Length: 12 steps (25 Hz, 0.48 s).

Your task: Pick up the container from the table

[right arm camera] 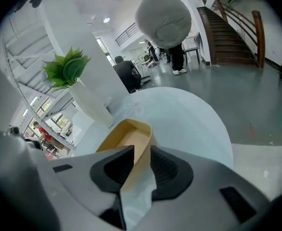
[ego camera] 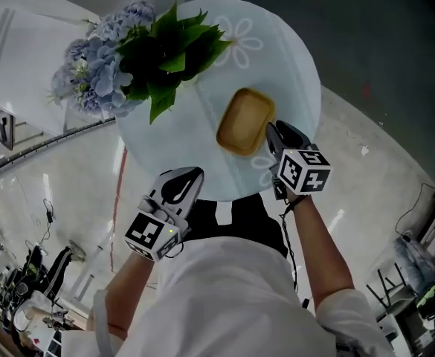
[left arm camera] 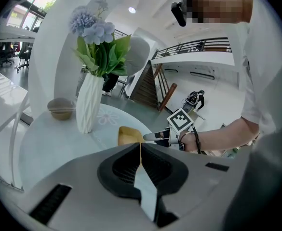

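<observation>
1. Your right gripper [right arm camera: 141, 150] has its jaws pinched on the container's [right arm camera: 126, 138] thin side wall, close to the tabletop's [ego camera: 291, 65] near edge.
2. With a one-sided grip, a quick lift could buckle the wall, or the container could tilt and slip out.
3. Your left gripper [left arm camera: 140, 146] has its jaws pressed together, empty.

white vase [left arm camera: 89, 105] of blue flowers [ego camera: 91, 69], small bowl [left arm camera: 61, 108]

In the head view, the vase [left arm camera: 89, 102] is concealed beneath the flowers [ego camera: 102, 65] and leaves [ego camera: 169, 50]. The near right corner of the container [ego camera: 245, 121] is covered there by the right tool [ego camera: 274, 135]. In the left gripper view, most of the container is hidden behind the left tool [left arm camera: 141, 147]. In the right gripper view, the near part of the table [right arm camera: 194, 119] is masked by the right tool's body.
</observation>
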{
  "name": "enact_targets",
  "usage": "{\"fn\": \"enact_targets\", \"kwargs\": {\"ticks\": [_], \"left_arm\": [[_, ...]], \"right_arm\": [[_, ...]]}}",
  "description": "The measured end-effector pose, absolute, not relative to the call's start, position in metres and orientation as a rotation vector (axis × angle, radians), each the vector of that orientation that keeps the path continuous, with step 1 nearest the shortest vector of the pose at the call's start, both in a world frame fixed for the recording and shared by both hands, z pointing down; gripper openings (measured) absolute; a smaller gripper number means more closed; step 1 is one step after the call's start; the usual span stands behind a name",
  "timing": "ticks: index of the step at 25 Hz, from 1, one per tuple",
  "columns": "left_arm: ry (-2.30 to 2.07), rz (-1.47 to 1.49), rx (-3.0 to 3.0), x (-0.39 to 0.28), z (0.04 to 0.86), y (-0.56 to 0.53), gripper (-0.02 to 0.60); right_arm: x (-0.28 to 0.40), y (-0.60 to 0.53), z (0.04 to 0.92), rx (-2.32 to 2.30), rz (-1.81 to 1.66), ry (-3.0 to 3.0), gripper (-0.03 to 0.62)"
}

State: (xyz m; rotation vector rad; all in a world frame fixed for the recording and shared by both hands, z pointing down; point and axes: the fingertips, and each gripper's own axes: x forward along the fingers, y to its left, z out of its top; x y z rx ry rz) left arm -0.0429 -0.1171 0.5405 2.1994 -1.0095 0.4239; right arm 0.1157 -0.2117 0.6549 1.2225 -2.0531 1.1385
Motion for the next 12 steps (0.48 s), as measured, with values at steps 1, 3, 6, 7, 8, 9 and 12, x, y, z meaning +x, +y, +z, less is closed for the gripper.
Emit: {"fn": "enact_targets", "kwargs": {"ticks": [1,3,6,7,8,9,12], "left_arm": [[-1.009,0.423,2.195,-0.043,0.542,-0.117,0.026],[-1.011,0.420,2.188,-0.044,0.544,-0.118,0.026],[-1.019,0.417,2.179,-0.046,0.546,-0.121,0.026],[-1.022,0.416,2.175,-0.047,0.547,-0.121,0.026],[-1.025,0.415,2.172,-0.049,0.547,-0.122,0.026],[-1.028,0.415,2.168,-0.050,0.548,-0.122,0.026],[-1.038,0.413,2.158,-0.055,0.550,-0.123,0.026]], "right_arm": [[0.116,-0.214,0.656,1.227,1.142,-2.052,0.120],[0.115,-0.217,0.659,1.231,1.151,-2.051,0.133],[0.113,-0.222,0.663,1.232,1.168,-2.050,0.147],[0.112,-0.223,0.664,1.232,1.170,-2.048,0.150],[0.111,-0.225,0.665,1.232,1.172,-2.045,0.154],[0.110,-0.226,0.667,1.231,1.173,-2.040,0.155],[0.106,-0.227,0.675,1.219,1.171,-2.016,0.156]]}}
